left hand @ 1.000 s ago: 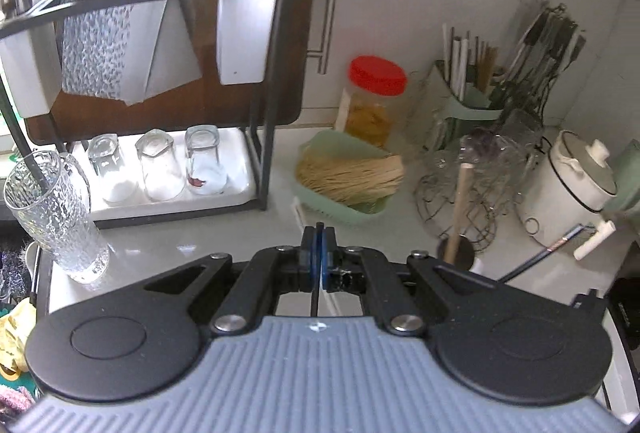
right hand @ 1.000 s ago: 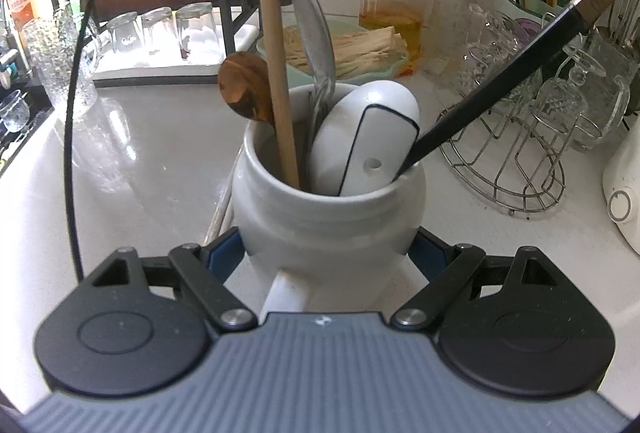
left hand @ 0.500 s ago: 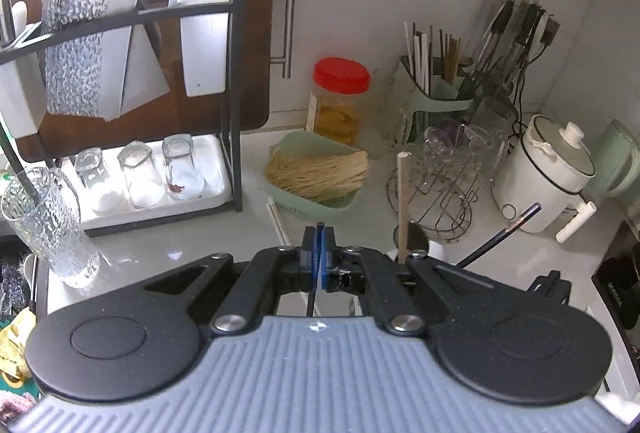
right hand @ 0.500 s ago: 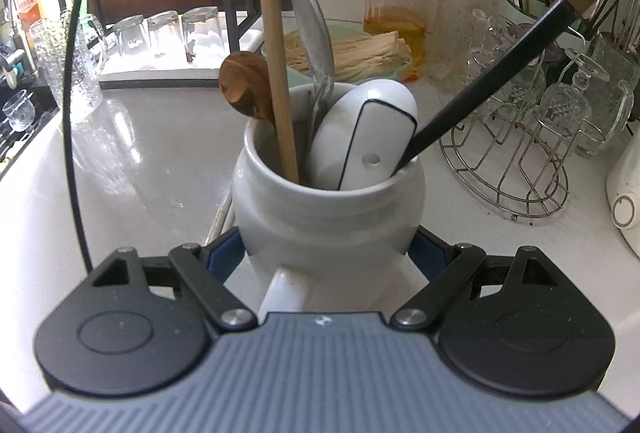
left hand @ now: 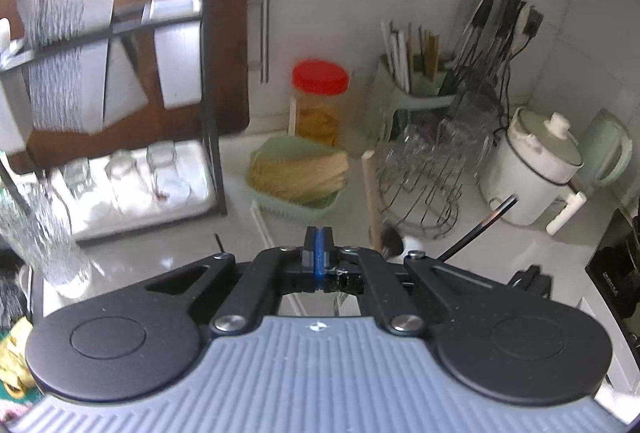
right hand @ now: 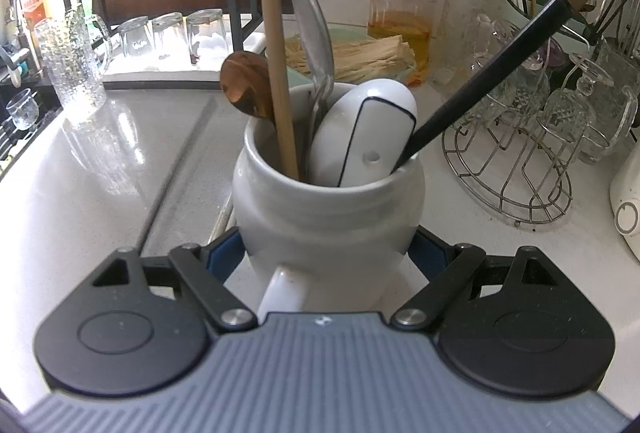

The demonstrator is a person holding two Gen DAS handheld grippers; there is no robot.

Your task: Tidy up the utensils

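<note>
Since a moment ago my left gripper [left hand: 319, 239] has risen, its jaws pressed together on nothing, the thin stick gone from them. My right gripper [right hand: 330, 247] clamps the white jar [right hand: 328, 209], utensils upright inside. I should keep the jar steady; loose chopsticks [left hand: 262, 223] lie left of it.

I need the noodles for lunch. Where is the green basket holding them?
In the left wrist view the green basket sits mid-counter, just in front of the red-lidded jar, between the black dish rack and the wire glass stand.
</note>
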